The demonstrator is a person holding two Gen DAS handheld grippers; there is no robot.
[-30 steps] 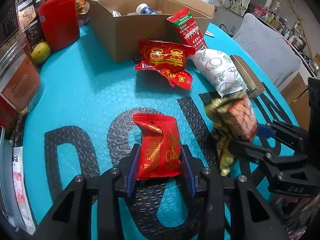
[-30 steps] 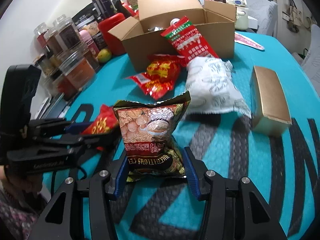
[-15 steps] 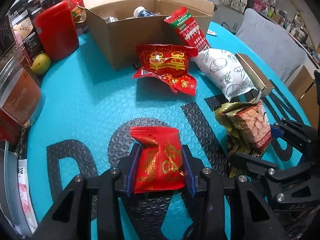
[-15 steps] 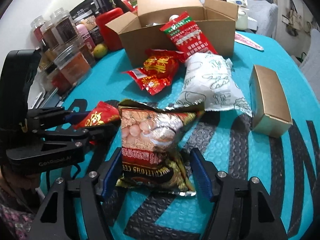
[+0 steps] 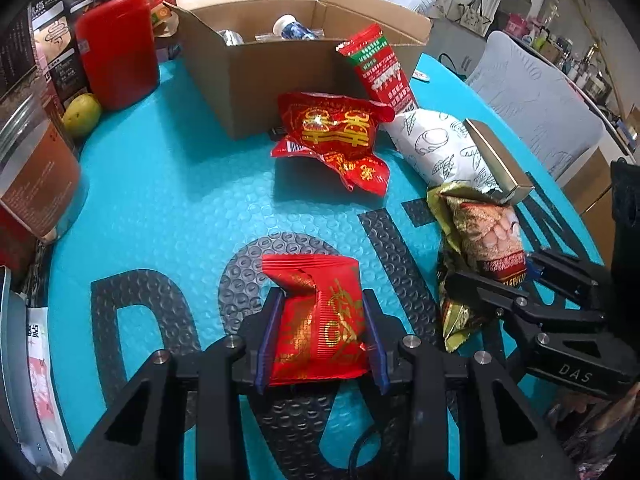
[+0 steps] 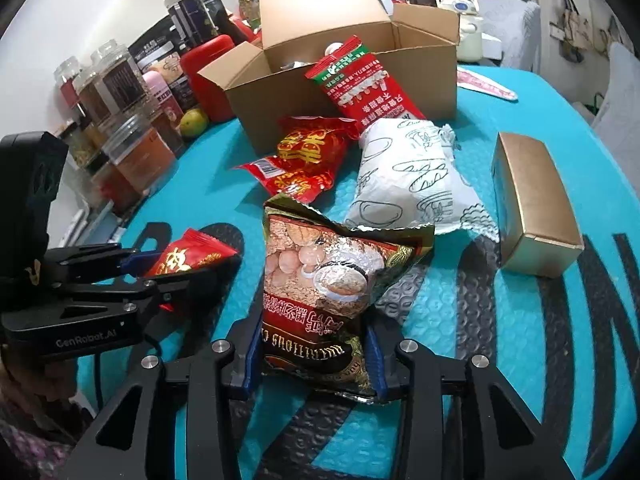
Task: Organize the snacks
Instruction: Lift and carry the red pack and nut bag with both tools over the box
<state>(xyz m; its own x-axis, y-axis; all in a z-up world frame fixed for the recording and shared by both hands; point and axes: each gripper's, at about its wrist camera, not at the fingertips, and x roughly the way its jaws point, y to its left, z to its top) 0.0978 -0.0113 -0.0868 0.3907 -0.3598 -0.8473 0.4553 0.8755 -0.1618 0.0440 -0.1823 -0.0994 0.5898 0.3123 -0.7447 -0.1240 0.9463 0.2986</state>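
My left gripper (image 5: pixel 322 340) is shut on a small red snack packet (image 5: pixel 320 320), held just above the teal mat; it also shows in the right wrist view (image 6: pixel 192 258). My right gripper (image 6: pixel 312 352) is shut on a cereal bag (image 6: pixel 328 292) with a gold and brown print, which also shows in the left wrist view (image 5: pixel 480 248). An open cardboard box (image 6: pixel 340 92) stands at the back. A red-green packet (image 6: pixel 360 80) leans on it. A large red bag (image 6: pixel 308 156), a white bread bag (image 6: pixel 408 176) and a gold box (image 6: pixel 528 200) lie before it.
Jars (image 6: pixel 120 120), a red canister (image 5: pixel 116 48) and a green fruit (image 5: pixel 82 114) line the left side. A white kettle (image 6: pixel 464 20) stands behind the box. A grey chair (image 5: pixel 532 100) is beyond the table's right edge.
My right gripper opened around the cereal bag half a second ago and has shut on it again, lower on the mat. My left gripper has kept its hold on the red packet.
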